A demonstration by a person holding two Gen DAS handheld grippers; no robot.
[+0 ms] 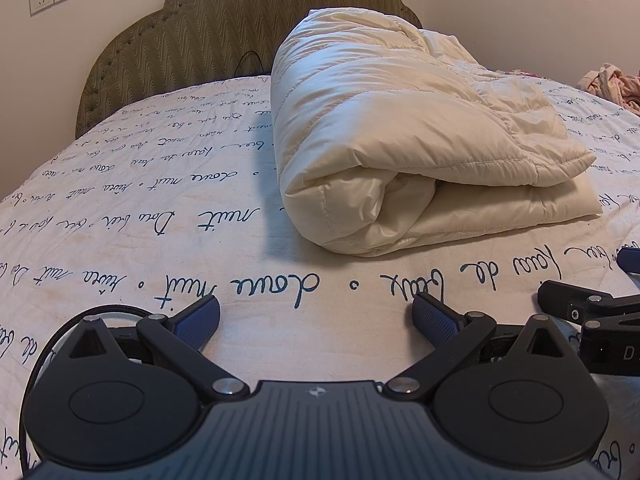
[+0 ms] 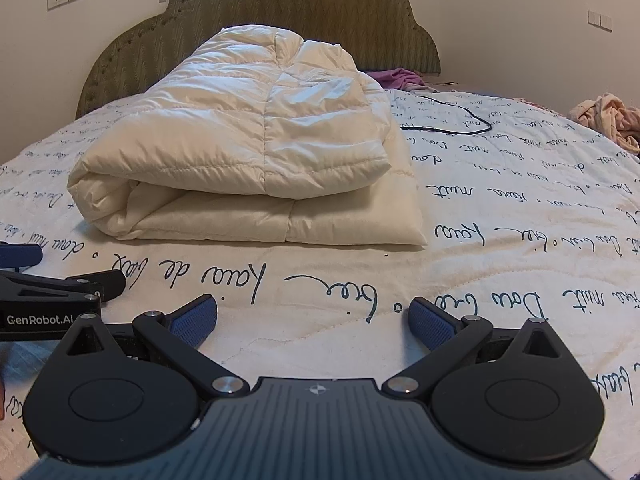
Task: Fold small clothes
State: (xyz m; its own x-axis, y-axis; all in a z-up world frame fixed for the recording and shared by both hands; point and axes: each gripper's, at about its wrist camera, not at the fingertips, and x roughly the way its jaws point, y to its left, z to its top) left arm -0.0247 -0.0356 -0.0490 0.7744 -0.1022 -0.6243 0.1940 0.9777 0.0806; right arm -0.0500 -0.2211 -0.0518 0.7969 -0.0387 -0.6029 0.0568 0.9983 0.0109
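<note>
A cream quilted padded garment (image 1: 404,136) lies folded into a thick bundle on the bed; it also shows in the right wrist view (image 2: 256,148). My left gripper (image 1: 316,320) is open and empty, low over the sheet just in front of the bundle. My right gripper (image 2: 312,322) is open and empty, also short of the bundle's near edge. The right gripper shows at the right edge of the left wrist view (image 1: 592,308); the left gripper shows at the left edge of the right wrist view (image 2: 60,288). The two sit side by side.
The bed has a white sheet with dark script lettering (image 2: 500,208) and a green padded headboard (image 2: 288,4). A black cable (image 2: 452,120) lies on the sheet. A pink garment heap (image 2: 608,116) lies far right, a purple one (image 2: 396,78) near the headboard.
</note>
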